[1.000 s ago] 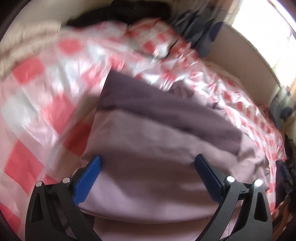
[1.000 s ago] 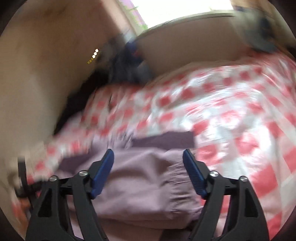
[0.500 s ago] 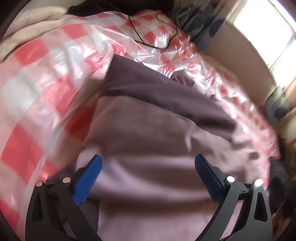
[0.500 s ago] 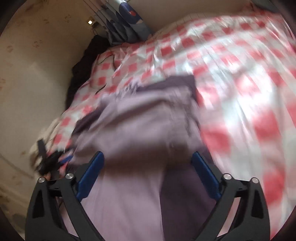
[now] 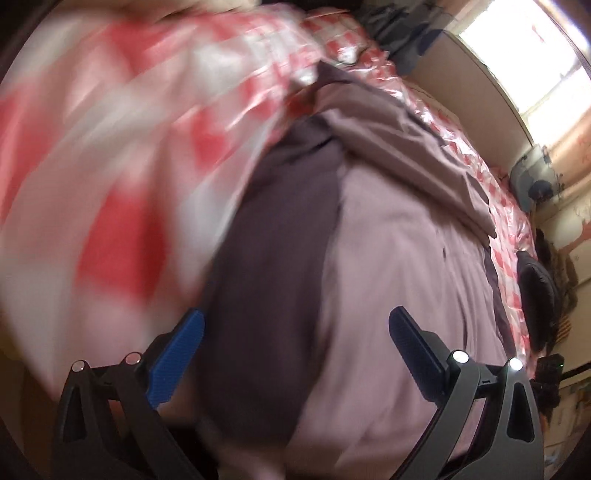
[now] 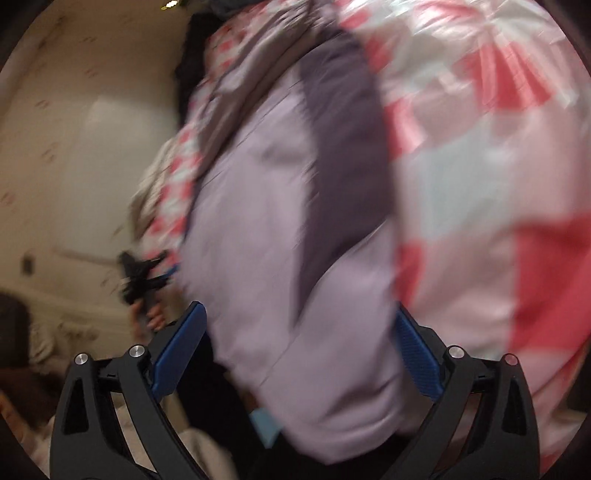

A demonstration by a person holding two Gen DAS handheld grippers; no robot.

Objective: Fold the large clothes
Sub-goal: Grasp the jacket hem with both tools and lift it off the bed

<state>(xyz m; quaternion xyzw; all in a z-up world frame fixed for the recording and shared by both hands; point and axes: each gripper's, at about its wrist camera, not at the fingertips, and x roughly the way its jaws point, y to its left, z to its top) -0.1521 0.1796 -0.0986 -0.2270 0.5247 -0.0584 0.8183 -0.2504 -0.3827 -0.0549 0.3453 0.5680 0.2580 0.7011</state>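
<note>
A large mauve garment (image 5: 399, 266) with dark purple panels (image 5: 273, 236) lies spread on a bed under a red and white checked cover (image 5: 110, 155). My left gripper (image 5: 295, 325) is open, its blue fingers wide apart over the garment's near edge, holding nothing. In the right wrist view the same garment (image 6: 258, 206) runs from far to near with a dark panel (image 6: 343, 155) along it. My right gripper (image 6: 299, 317) is open over the garment's near end. The left gripper (image 6: 144, 273), held by a hand, shows at the garment's left side.
A pile of dark clothes (image 5: 402, 33) lies at the far end of the bed. A bright window (image 5: 532, 55) and a low beige wall (image 5: 480, 92) stand to the right. A dark bag (image 5: 535, 284) sits beside the bed. A cream wall (image 6: 74, 147) stands on the other side.
Both grippers have swung back toward the garment's near edge and tilted, so both views have rotated and blurred. Both stay open. The garment now lies longer, with a dark panel alongside.
</note>
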